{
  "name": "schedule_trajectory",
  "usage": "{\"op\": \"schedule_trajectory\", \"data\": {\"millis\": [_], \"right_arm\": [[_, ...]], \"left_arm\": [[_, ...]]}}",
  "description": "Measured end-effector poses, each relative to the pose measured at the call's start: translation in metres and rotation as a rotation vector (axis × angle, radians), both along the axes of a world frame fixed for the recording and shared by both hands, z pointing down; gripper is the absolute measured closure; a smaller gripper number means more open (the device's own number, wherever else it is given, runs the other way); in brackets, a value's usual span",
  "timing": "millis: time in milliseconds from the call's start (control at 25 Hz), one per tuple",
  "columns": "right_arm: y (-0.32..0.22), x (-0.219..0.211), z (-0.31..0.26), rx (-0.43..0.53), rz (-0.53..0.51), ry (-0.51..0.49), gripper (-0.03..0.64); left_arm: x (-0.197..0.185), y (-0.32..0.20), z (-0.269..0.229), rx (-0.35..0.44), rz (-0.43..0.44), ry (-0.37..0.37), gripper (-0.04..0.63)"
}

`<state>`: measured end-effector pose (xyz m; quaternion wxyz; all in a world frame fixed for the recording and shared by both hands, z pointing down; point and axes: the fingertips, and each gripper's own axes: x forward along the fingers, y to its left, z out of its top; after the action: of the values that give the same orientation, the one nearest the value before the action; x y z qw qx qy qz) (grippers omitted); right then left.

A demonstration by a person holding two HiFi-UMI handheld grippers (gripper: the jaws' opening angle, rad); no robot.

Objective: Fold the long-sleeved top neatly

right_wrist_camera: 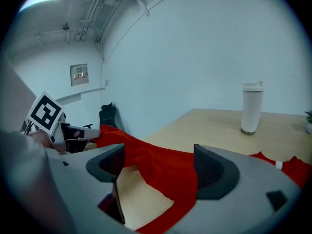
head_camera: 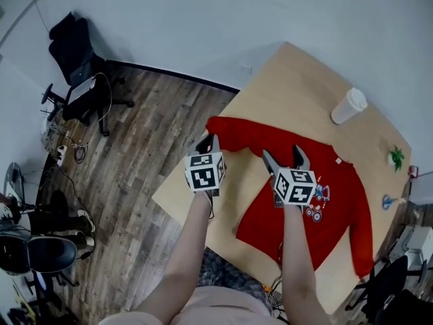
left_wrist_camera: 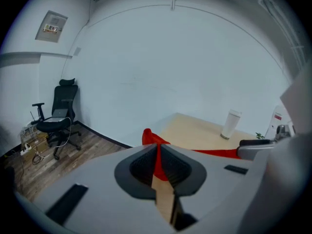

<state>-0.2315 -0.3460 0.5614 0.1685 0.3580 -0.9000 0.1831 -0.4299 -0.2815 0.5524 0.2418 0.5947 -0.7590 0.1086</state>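
**A:** Left gripper (left_wrist_camera: 157, 152), closest to the lens: what has it got?

**B:** Its jaws are pinched on red cloth, apparently a sleeve end of the long-sleeved top (head_camera: 338, 222), held above the table (head_camera: 291, 87). The right gripper (right_wrist_camera: 158, 167) gapes wide, with fabric between its jaws but ungrasped.

**A:** Progress?

**B:** Early. The body lies spread flat, and sleeves and body are all left to fold

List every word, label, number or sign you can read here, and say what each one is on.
Nothing here can be read.
On the wall plaque: print too blurred.
On the red long-sleeved top, the chest print: too small.
On its white neck tag: too small.
On the marker cubes: square patterns only, no letters.
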Motion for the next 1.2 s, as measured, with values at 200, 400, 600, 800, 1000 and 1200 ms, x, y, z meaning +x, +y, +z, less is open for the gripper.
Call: {"op": "schedule_trajectory", "data": {"millis": [200,400,600,800,1000,1200], "right_arm": [[-0.011,0.050,-0.017,0.018,0.128,-0.020,0.190],[-0.015,0.109,-0.026,0.029,0.256,-0.018,0.199],[-0.010,0.167,-0.030,0.026,0.369,-0.011,0.196],[0.002,0.227,-0.033,0.025,0.480,-0.002,0.193],[0.017,0.286,-0.033,0.020,0.589,0.007,0.193],[0.038,0.340,-0.031,0.017,0.692,0.013,0.193]], "left_arm": [[0.036,-0.023,-0.037,0.079,0.097,-0.025,0.572],[0.090,-0.043,-0.061,0.141,0.218,-0.033,0.572],[0.153,-0.064,-0.078,0.188,0.361,-0.035,0.572],[0.229,-0.078,-0.088,0.221,0.527,-0.025,0.572],[0.305,-0.080,-0.084,0.221,0.678,-0.010,0.574],[0.373,-0.072,-0.070,0.206,0.806,0.018,0.572]]}}
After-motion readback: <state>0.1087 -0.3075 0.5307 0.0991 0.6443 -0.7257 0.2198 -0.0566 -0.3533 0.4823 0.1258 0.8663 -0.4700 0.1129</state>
